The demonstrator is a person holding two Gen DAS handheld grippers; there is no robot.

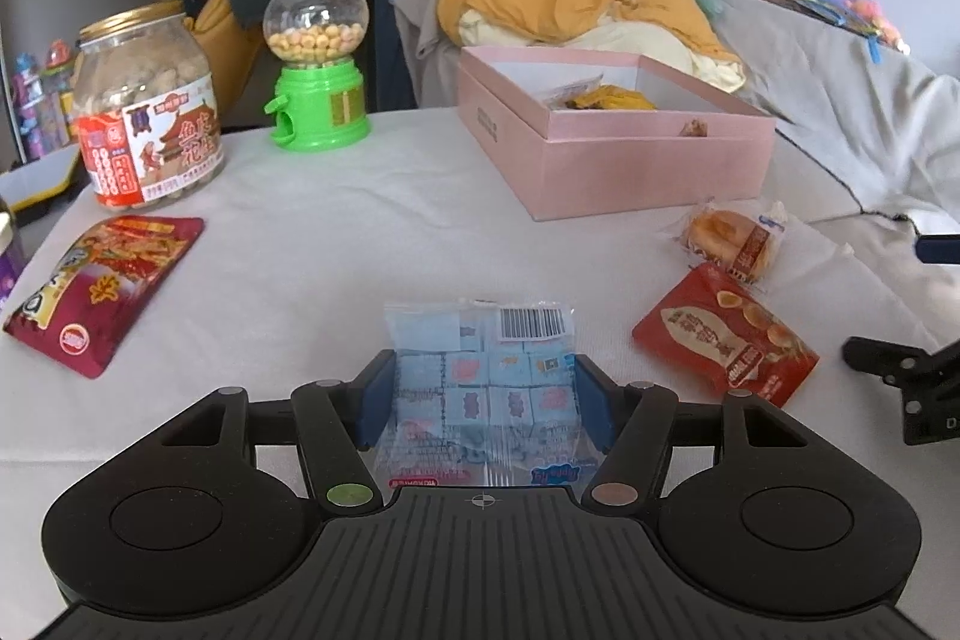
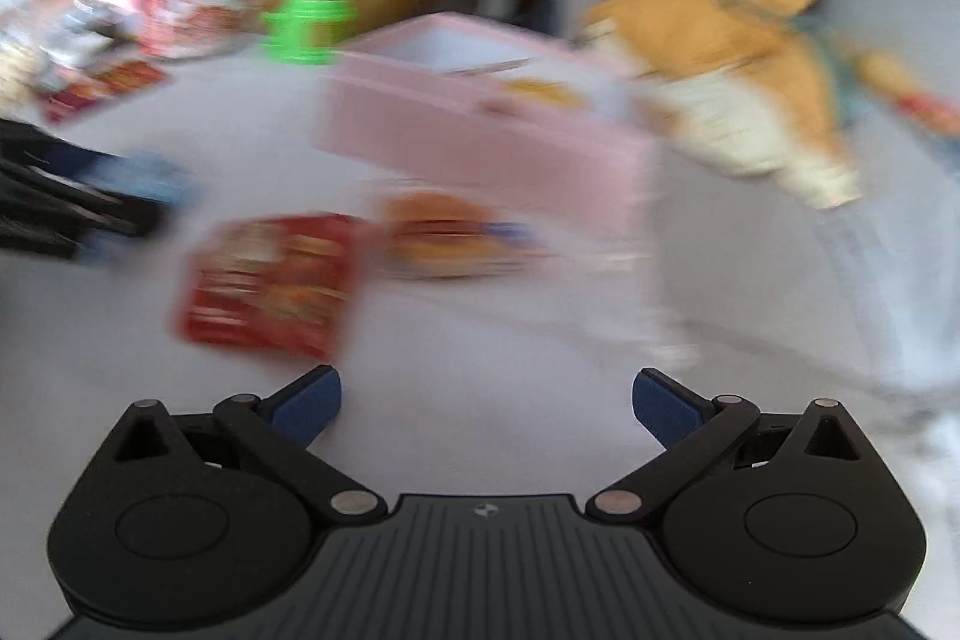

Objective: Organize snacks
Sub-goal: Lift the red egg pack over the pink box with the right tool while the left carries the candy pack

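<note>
Straddling the blue candy packet (image 1: pixel 480 376) on the white tabletop (image 1: pixel 336 232), my left gripper (image 1: pixel 480 403) has its jaws spread wide, one blue pad on each side of the packet, not yet clamped on it. I judge the packet light, soft and crinkly, its film slippery, with small wrapped cubes inside that can shift; grip across the middle, over the cubes, not the thin sealed edge. A barcode is visible on it; the small print is unreadable to me. My right gripper (image 2: pixel 486 400) hangs released and empty above bare cloth, near the red snack bag (image 2: pixel 270 280). The pink box (image 1: pixel 612 142), the likely destination, stands open beyond. The jar (image 1: pixel 144 112) carries a red label with Chinese characters I cannot read.
</note>
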